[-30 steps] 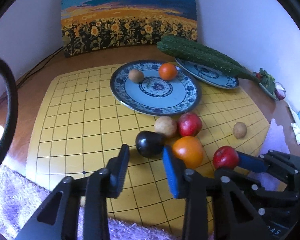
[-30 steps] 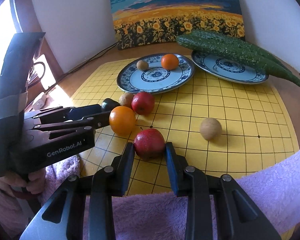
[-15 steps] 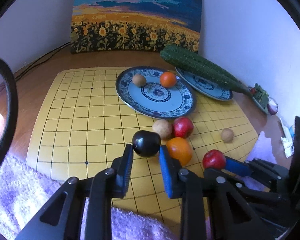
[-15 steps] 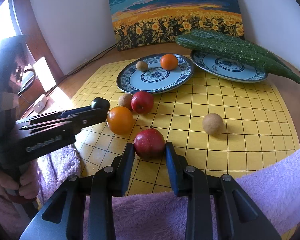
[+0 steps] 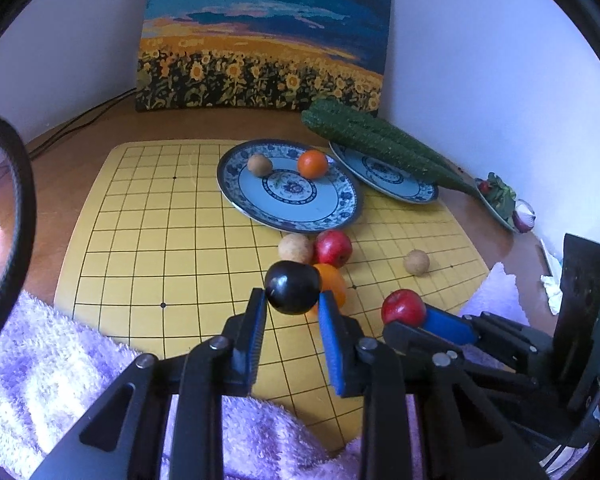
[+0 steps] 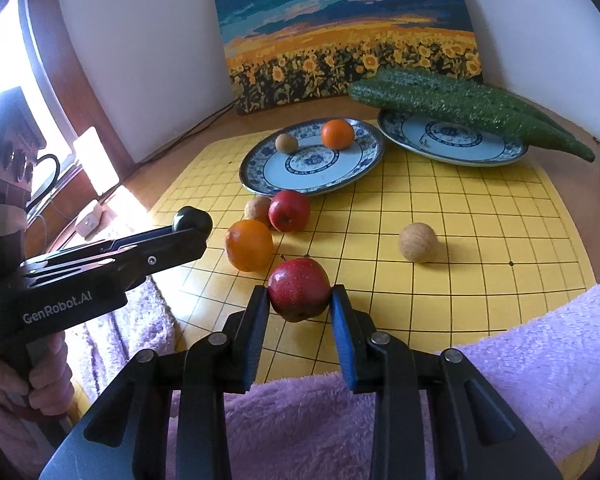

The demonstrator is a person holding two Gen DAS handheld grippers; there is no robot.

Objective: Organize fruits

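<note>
The left tool (image 5: 292, 306) grasps a dark plum (image 5: 293, 287), seemingly lifted; the right tool (image 6: 300, 304) clenches a red apple (image 6: 299, 294) nearby.

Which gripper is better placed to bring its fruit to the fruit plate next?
Probably left: the left gripper holds the dark plum above the board, while the red apple appears lower.

Sunflower painting (image 5: 260, 44) against wall; lilac towel (image 6: 500, 360) (perhaps fleece) nearby.

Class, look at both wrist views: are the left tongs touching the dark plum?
Touching. In the left wrist view the left tongs are shut on the dark plum, a pad pressed against each side of it.
</note>
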